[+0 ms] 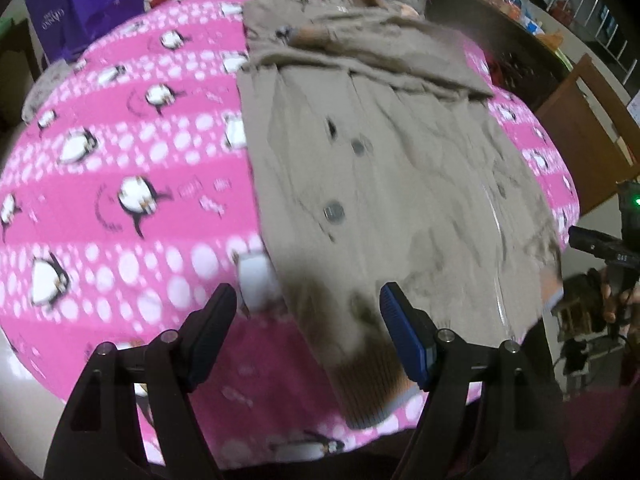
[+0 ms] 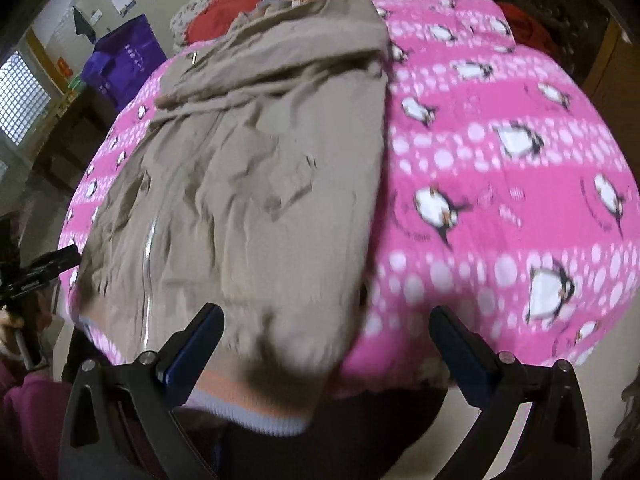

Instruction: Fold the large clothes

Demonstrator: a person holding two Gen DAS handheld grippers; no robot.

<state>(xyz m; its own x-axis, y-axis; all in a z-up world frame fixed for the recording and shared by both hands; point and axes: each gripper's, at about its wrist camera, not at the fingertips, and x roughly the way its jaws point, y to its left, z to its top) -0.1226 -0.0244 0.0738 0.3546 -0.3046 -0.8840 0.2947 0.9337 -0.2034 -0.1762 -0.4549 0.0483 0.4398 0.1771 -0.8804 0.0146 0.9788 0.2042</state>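
In the left wrist view, a purple bag [image 1: 80, 4] is seen at the upper left, behind a pink penguin-print blanket [image 1: 120, 160] that fills the left half of the frame. The left claw [image 1: 308, 312] is held released at the bottom centre, its jaws spread wide and nothing gripped between them. The tan jacket [image 1: 400, 180] is laid flat on the blanket from the upper centre down to the lower right, with round buttons [image 1: 334, 213] shown along its front.

In the right wrist view, the jacket [image 2: 248, 180] is spread over the left and centre, its striped hem at the bottom edge. The right claw [image 2: 326, 320] is likewise held released above that hem. The blanket [image 2: 500, 140] is left bare on the right.
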